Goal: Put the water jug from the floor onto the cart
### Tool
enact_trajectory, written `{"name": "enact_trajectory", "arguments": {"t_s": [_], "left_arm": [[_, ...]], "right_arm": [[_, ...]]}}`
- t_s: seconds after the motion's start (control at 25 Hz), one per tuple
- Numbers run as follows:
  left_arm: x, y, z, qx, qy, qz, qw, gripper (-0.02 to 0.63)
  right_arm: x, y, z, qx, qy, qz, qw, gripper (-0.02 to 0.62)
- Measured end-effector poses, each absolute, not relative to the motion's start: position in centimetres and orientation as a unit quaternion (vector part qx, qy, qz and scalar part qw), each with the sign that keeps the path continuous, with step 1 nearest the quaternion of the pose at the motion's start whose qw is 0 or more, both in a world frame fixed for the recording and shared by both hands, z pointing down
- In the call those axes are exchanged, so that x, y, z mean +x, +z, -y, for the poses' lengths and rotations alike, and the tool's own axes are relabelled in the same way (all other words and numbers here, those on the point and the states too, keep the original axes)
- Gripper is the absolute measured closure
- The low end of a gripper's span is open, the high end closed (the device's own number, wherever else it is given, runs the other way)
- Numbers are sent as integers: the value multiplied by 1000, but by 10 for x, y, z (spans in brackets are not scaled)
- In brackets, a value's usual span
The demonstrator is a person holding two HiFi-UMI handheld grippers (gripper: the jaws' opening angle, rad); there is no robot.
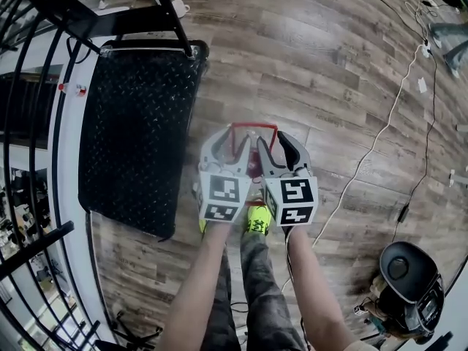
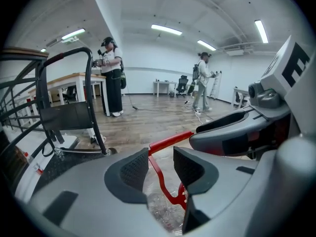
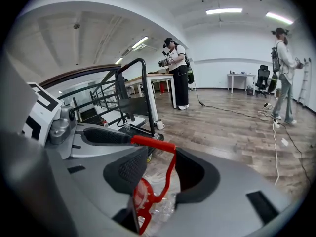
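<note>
Pick-up step here: the clear plastic water jug (image 2: 163, 214) sits on the wood floor (image 1: 344, 72), near the black diamond-plate cart (image 1: 135, 130). The left gripper (image 1: 228, 143) and right gripper (image 1: 281, 146) both gape around its red bail handle (image 1: 254, 126), not pinching yet. Next up, I'd say: clamp both, then lift evenly.

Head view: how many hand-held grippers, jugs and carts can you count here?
Hand-held grippers: 2 (left hand-held gripper, right hand-held gripper)
Jug: 1
Cart: 1
Total: 4
</note>
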State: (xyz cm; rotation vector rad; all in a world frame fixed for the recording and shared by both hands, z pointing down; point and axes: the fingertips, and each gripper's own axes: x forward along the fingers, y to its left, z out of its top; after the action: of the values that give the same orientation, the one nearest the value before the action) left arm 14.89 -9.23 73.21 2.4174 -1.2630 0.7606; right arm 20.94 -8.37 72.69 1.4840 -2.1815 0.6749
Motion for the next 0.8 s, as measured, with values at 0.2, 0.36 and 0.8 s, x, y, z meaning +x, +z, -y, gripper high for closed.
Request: {"name": "enact_trajectory", "arguments": {"t_s": [0.2, 0.36, 0.8], "left_arm": [[144, 741, 108, 840, 270, 440, 165, 468], [145, 749, 117, 842, 276, 431, 169, 468], [148, 770, 117, 847, 309, 392, 184, 468]], "right_arm": [[209, 739, 97, 530, 256, 779, 217, 434], [210, 750, 103, 529, 271, 774, 219, 433], [215, 776, 116, 508, 285, 776, 241, 434]]}}
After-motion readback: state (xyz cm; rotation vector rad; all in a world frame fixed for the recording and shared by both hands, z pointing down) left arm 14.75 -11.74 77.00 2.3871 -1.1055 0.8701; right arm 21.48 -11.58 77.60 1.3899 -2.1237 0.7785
